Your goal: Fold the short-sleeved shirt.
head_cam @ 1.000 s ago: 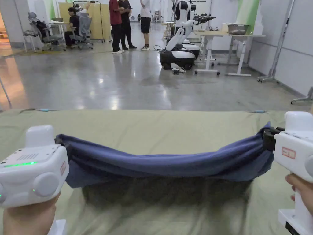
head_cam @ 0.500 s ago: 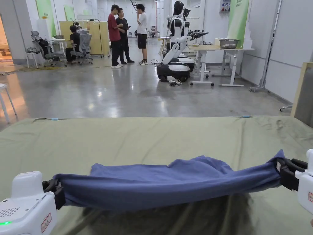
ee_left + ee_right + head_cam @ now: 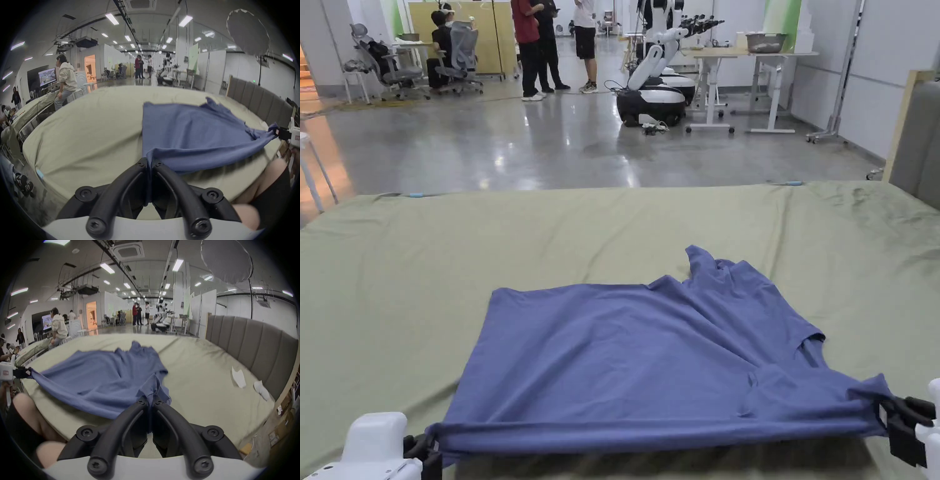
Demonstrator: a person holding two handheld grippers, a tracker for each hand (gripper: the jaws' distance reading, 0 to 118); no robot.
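A blue short-sleeved shirt (image 3: 650, 356) lies spread on the olive-green bed sheet (image 3: 550, 250), its far part flat and a crumpled sleeve at the far right. Its near edge is stretched just above the sheet between both grippers. My left gripper (image 3: 425, 447) is shut on the near left corner, the cloth pinched between its black jaws in the left gripper view, shirt (image 3: 194, 129), gripper (image 3: 150, 164). My right gripper (image 3: 890, 415) is shut on the near right corner, seen close in the right gripper view, gripper (image 3: 150, 400), shirt (image 3: 100, 378).
A grey padded headboard (image 3: 253, 344) runs along the bed's right side, with white scraps (image 3: 237, 376) near it. Beyond the bed is a shiny floor with a white robot (image 3: 656, 81), tables (image 3: 750, 75) and several people (image 3: 528, 44) standing far off.
Both grippers have lowered and drawn toward me with the shirt's near edge. The shirt, bunched and hanging between them before, now lies spread out over the sheet.
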